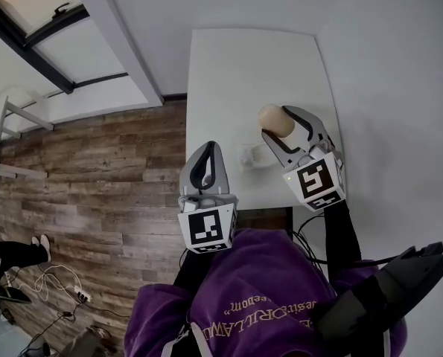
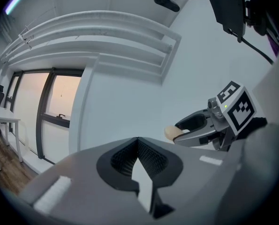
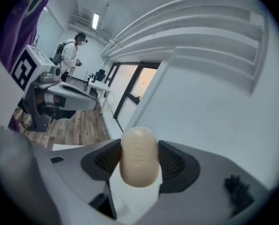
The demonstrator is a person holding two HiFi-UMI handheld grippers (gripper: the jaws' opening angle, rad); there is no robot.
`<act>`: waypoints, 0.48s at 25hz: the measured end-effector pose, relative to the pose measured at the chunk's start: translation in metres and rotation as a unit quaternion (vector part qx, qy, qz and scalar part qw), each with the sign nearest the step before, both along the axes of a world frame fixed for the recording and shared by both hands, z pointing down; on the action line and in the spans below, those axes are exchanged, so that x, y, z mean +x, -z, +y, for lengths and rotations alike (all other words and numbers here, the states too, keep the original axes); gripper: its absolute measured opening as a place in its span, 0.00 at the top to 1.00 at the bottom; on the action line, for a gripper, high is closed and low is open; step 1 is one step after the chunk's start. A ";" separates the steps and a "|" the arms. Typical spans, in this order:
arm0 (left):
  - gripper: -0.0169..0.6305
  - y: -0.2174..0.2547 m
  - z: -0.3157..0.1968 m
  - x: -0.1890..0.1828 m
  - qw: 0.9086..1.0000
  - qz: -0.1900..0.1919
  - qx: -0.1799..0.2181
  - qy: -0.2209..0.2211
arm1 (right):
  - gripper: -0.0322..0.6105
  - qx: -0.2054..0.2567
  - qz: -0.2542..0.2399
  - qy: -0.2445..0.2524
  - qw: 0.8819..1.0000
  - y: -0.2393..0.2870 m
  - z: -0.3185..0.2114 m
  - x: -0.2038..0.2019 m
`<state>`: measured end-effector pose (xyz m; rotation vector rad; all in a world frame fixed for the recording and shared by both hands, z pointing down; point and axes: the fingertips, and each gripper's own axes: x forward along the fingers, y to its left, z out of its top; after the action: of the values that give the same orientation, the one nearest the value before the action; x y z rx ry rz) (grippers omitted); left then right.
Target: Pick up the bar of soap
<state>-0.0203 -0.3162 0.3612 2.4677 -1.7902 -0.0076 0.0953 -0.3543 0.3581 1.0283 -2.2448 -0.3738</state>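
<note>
Soap (image 3: 139, 157), a pale oval bar, sits pinched across its middle by the right hand-held gripper (image 1: 281, 123), whose jaws press on both flanks and hold it up off the white worktop (image 1: 228, 65). At 7 o'clock from it lies a small pale thing (image 1: 252, 155), perhaps a soap dish, though it is too blurred to say. The left hand-held gripper (image 2: 138, 146) hangs off the worktop's 8 o'clock edge, jaws together and empty. My worry is that the slick, rounded bar could squirt out if the squeeze tightens or the wrist tips.
</note>
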 end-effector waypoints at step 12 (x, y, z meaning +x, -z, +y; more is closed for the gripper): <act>0.96 0.037 0.002 0.012 0.999 0.015 0.040 -0.003 | 0.54 0.043 -0.273 -0.021 0.961 0.087 0.015 0.022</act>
<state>-0.0087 -0.3138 0.3244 2.5131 -1.8058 -0.1178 0.1168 -0.3391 0.2706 1.3509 -2.7007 -0.1804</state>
